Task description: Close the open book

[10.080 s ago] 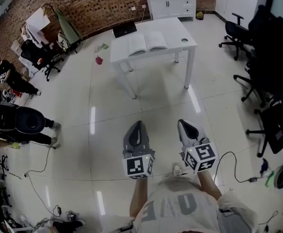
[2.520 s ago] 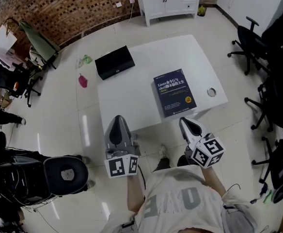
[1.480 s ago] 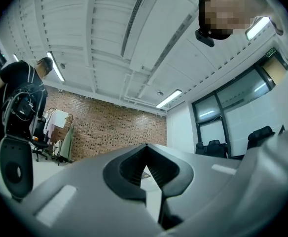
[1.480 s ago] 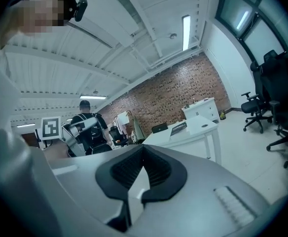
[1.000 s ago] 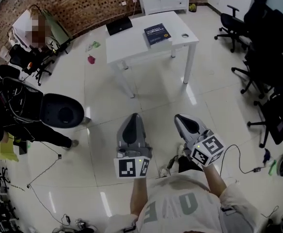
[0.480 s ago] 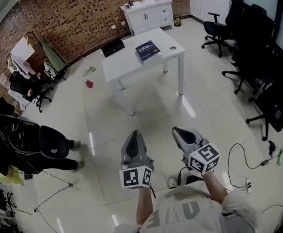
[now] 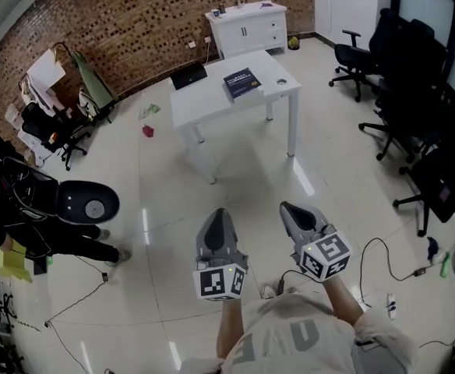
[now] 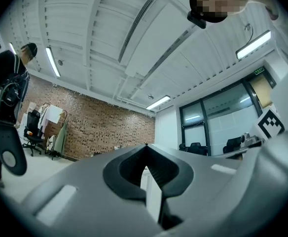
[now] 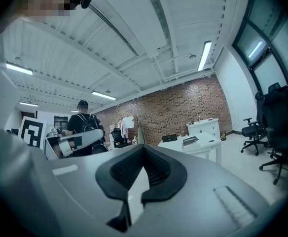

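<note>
The dark blue book (image 7: 241, 82) lies closed on the white table (image 7: 212, 101) far across the room in the head view. My left gripper (image 7: 219, 213) and right gripper (image 7: 290, 206) hang side by side over the floor near my body, well short of the table, both shut and empty. In the left gripper view the left gripper (image 8: 145, 146) has its tips together, with the brick wall beyond. In the right gripper view the right gripper (image 9: 144, 147) is also tip to tip, and the table (image 9: 205, 145) with the book (image 9: 190, 140) stands far ahead to the right.
A black flat case (image 7: 188, 75) and a small round object (image 7: 281, 82) share the table. Behind it stands a white cabinet (image 7: 247, 28). Office chairs (image 7: 414, 107) line the right side. A person in black (image 7: 17, 209) is at the left. Cables (image 7: 383, 248) lie on the floor.
The book, open ten seconds ago, is closed. Over the last second the table has shifted in the head view, the person at the left has moved, and both grippers have stayed shut.
</note>
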`<control>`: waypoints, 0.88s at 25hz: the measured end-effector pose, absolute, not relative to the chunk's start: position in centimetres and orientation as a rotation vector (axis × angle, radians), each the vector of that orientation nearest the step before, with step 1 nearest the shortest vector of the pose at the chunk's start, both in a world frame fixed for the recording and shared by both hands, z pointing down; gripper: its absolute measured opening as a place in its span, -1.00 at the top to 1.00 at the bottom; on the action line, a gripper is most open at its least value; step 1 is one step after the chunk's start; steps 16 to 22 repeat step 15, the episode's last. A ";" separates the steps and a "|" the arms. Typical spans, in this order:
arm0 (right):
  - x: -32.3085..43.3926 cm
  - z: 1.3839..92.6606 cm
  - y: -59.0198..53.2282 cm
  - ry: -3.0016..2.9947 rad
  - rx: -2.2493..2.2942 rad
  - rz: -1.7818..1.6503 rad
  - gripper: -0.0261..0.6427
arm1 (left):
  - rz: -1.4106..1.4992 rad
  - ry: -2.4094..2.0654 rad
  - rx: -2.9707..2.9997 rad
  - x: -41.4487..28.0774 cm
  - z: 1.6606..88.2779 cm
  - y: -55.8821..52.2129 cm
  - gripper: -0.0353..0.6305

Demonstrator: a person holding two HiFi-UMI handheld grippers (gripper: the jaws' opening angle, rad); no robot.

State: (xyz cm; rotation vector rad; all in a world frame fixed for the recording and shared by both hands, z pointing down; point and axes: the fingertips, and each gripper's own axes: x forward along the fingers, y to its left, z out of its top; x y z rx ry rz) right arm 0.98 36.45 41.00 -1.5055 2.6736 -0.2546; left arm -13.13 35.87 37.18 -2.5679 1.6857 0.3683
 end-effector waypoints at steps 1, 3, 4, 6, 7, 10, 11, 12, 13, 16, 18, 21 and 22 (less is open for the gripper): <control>1.0 40.9 36.6 2.677 -1.501 -0.256 0.92 | 0.372 1.691 -2.562 -13.1 36.9 36.1 0.84; 0.9 40.6 36.7 2.676 -1.489 -0.265 0.92 | 0.360 1.702 -2.553 -13.1 36.4 36.4 0.84; 1.0 40.4 36.8 2.670 -1.484 -0.267 0.92 | 0.352 1.706 -2.549 -13.1 36.1 36.5 0.84; 1.0 40.0 36.7 2.660 -1.477 -0.261 0.92 | 0.356 1.702 -2.542 -12.9 35.9 36.4 0.84; 1.0 39.8 36.7 2.658 -1.474 -0.257 0.92 | 0.359 1.699 -2.541 -12.8 35.9 36.3 0.84; 1.2 39.6 36.8 2.660 -1.472 -0.252 0.92 | 0.337 1.694 -2.541 -12.3 35.5 36.5 0.84; 1.4 39.6 36.8 2.661 -1.471 -0.255 0.92 | 0.330 1.691 -2.540 -12.0 35.6 36.5 0.84; 1.6 39.7 36.8 2.662 -1.470 -0.257 0.92 | 0.324 1.691 -2.540 -11.7 35.6 36.5 0.84; 1.8 39.7 36.8 2.663 -1.468 -0.259 0.92 | 0.318 1.693 -2.541 -11.5 35.5 36.5 0.84; 2.1 39.8 36.8 2.667 -1.465 -0.261 0.92 | 0.308 1.695 -2.542 -10.9 35.5 36.5 0.84; 2.1 39.8 36.8 2.667 -1.465 -0.261 0.92 | 0.308 1.695 -2.542 -10.9 35.5 36.5 0.84; 2.1 39.8 36.8 2.667 -1.465 -0.261 0.92 | 0.308 1.695 -2.542 -10.9 35.5 36.5 0.84; 2.1 39.8 36.8 2.667 -1.465 -0.261 0.92 | 0.308 1.695 -2.542 -10.9 35.5 36.5 0.84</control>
